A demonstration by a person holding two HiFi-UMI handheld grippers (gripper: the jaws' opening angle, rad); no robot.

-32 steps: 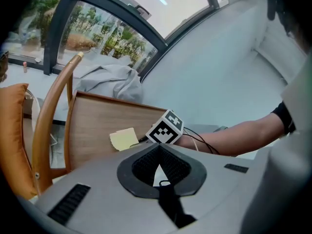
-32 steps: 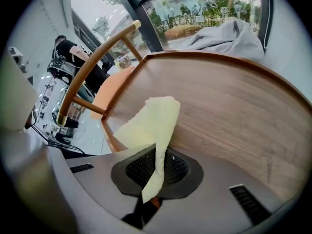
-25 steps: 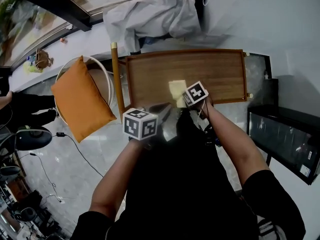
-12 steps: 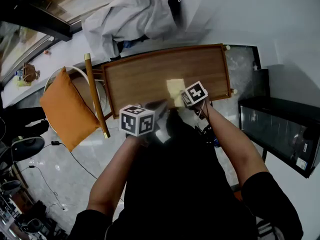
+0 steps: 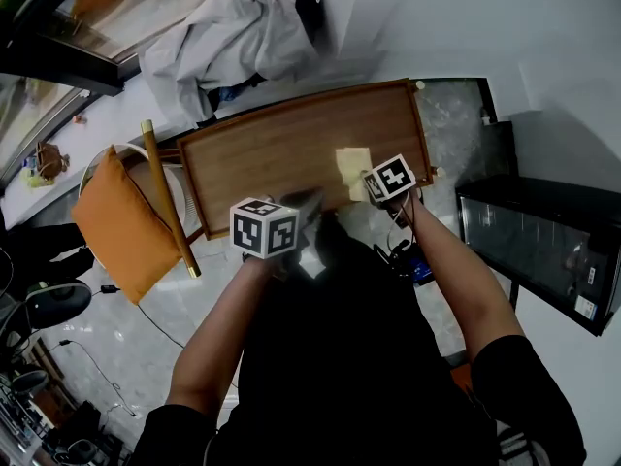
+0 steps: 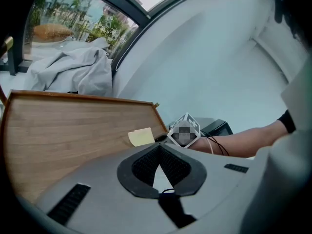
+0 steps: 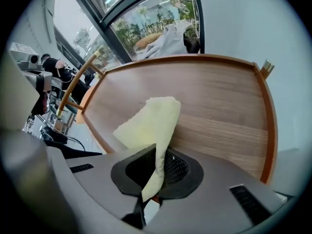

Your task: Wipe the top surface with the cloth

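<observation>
A pale yellow cloth (image 5: 352, 168) lies on the wooden table top (image 5: 272, 153), toward its right end. My right gripper (image 5: 374, 188) sits at the table's near edge, shut on the cloth's near end. In the right gripper view the cloth (image 7: 152, 123) runs up from between the jaws of the right gripper (image 7: 157, 152) and spreads onto the table top (image 7: 219, 111). My left gripper (image 5: 303, 205) hovers at the near edge, left of the cloth, shut with nothing in it. In the left gripper view, the left gripper (image 6: 160, 150) faces the cloth (image 6: 142, 136) over the table (image 6: 63, 126).
A raised wooden rim (image 7: 267, 106) runs round the table top. An orange cushion (image 5: 121, 223) on a chair and a slanted wooden pole (image 5: 167, 197) stand at the left. A heap of grey fabric (image 5: 228, 32) lies behind the table. A black cabinet (image 5: 543, 250) stands at the right.
The right gripper has dragged the cloth rightward along the table top, from near the middle toward the right end. The left gripper has kept close to the near edge.
</observation>
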